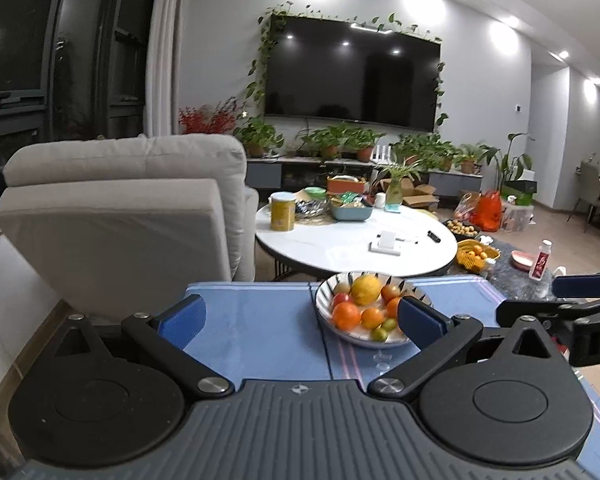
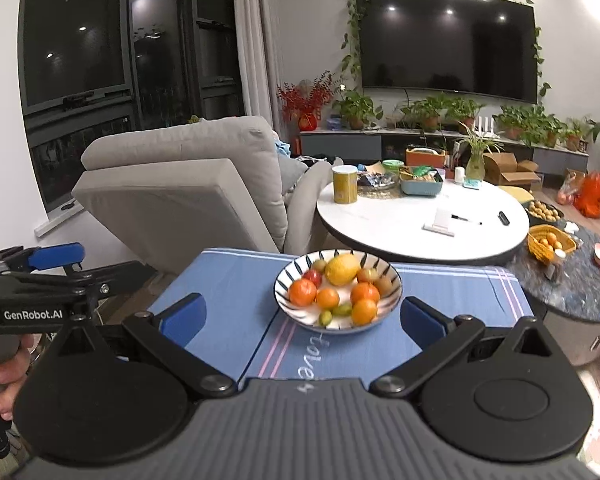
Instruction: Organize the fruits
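Note:
A striped white bowl [image 1: 324,308] [image 2: 392,300] stands on a blue cloth [image 1: 252,328] [image 2: 228,280]. It holds a yellow lemon [image 1: 366,289] [image 2: 342,269], several oranges [image 1: 346,316] [image 2: 302,292], red fruits and small green ones. My left gripper [image 1: 300,320] is open and empty, above the cloth just left of the bowl; its right pad overlaps the bowl's near right rim in view. My right gripper [image 2: 300,318] is open and empty, with the bowl just beyond its fingers. Each gripper shows at the edge of the other's view.
A grey armchair [image 1: 120,208] [image 2: 188,184] stands to the left behind the cloth. A round white table [image 1: 356,244] [image 2: 420,220] with a yellow can, boxes and a pen lies beyond. A yellow basket of fruit [image 1: 476,256] [image 2: 550,242] sits on a dark marble table at right.

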### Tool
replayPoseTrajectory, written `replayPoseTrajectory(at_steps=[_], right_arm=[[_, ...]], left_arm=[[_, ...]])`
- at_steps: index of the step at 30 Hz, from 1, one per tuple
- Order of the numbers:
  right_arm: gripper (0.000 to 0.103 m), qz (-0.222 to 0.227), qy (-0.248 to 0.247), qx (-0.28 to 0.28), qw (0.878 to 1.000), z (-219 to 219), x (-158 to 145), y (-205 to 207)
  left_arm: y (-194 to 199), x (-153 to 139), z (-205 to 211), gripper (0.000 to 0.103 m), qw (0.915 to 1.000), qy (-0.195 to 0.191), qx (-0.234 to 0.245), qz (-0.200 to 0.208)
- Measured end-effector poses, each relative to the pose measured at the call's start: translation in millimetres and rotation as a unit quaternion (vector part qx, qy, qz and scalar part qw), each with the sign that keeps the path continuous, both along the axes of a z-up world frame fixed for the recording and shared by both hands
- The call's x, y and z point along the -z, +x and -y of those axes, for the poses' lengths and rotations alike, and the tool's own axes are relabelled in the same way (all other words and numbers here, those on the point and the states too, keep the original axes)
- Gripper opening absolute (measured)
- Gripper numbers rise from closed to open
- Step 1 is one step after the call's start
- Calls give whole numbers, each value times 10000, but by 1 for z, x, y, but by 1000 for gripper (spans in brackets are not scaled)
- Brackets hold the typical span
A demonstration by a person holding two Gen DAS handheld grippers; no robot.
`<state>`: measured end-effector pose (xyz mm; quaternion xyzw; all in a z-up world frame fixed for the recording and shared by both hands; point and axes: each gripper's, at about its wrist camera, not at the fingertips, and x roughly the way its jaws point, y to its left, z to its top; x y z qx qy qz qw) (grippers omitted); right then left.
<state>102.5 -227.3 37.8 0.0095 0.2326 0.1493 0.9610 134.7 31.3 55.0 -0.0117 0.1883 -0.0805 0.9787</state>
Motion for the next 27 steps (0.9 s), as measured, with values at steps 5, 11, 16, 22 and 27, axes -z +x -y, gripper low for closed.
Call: replayPoseTrajectory(at_steps=[5, 11, 16, 22, 27], right_arm=[[85, 19, -82, 149, 9999, -1, 1, -13], [85, -22, -62, 297, 9995, 3, 6, -27], [85, -62, -15, 403, 9992, 4, 10, -34], [85, 38, -236, 488, 9985, -6, 14, -46], [85, 66, -246, 560, 9981, -5, 16, -53]], left_arm=[[-14, 3, -4, 103, 9999, -22, -127, -55], [-28, 6, -8, 103, 9997, 23, -234, -110], [-38, 7, -7, 103, 9996, 36, -259, -85], [-46, 8, -8, 103, 9996, -7, -259, -86], [-55, 10, -12, 103, 9996, -11, -271, -94]])
